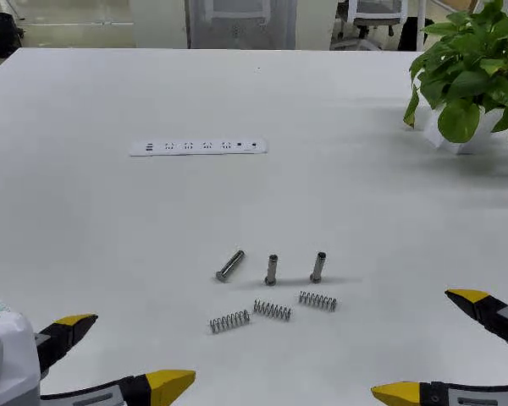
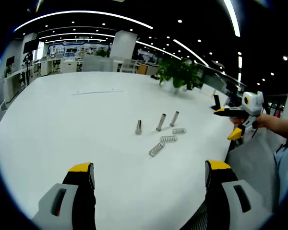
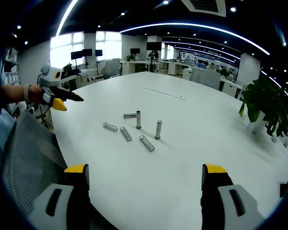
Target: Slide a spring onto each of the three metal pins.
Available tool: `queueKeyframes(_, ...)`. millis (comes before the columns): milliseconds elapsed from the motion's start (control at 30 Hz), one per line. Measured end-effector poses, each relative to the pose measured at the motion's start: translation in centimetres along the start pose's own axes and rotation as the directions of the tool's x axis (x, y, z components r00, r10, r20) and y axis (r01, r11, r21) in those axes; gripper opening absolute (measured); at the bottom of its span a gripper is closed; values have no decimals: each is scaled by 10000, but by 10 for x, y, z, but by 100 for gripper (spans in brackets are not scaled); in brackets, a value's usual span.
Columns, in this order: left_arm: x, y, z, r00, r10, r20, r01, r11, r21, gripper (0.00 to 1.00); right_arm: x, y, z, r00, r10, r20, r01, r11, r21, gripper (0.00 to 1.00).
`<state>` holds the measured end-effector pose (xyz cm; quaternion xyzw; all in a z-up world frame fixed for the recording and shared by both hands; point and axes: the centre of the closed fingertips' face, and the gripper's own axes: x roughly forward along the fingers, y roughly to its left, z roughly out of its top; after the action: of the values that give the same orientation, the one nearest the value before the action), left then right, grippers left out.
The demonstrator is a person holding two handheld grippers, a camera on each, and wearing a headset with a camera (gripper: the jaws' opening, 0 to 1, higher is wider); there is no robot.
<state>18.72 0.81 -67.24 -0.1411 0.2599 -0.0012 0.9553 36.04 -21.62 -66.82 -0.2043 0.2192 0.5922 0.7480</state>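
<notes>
Three pins point(image 1: 272, 269) and three springs point(image 1: 273, 310) are laid close together. The left gripper point(image 1: 127, 350) and right gripper point(image 1: 430, 344) are held wide, empty. A power strip point(image 1: 198, 146) and plant point(image 1: 472, 68) are placed beyond.

A broad white tabletop point(image 1: 85, 228) spans the centre; a leafy green potted plant point(image 1: 472, 63) sits upper right, grey mesh office chairs point(image 1: 241, 21) along the top edge, curved white ceiling light strips point(image 3: 197, 24) overhead

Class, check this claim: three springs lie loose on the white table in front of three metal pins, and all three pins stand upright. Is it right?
Not quite. The head view shows the middle pin and the right pin upright, but the left pin lies on its side. The springs do lie loose on the table in front of them.
</notes>
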Motion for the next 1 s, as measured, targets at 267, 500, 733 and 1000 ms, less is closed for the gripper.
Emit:
queueKeyframes(267,4,1,1,9996,-134,-236,137,9998,139,97,1,1,0,10000,7,8,-7,10000,-20,99)
queueKeyframes(500,14,7,9,9968,-290,-746,332,9979,553,93,5,2,-1,10000,31,29,-31,10000,50,98)
queueKeyframes(733,31,9,33,9909,-449,-1271,624,9885,1374,94,6,4,-2,9999,118,5,-118,9999,23,98)
queueKeyframes(1000,59,10,58,9808,-721,-1811,1099,9718,2085,90,4,3,-2,10000,89,19,-89,9999,69,98)
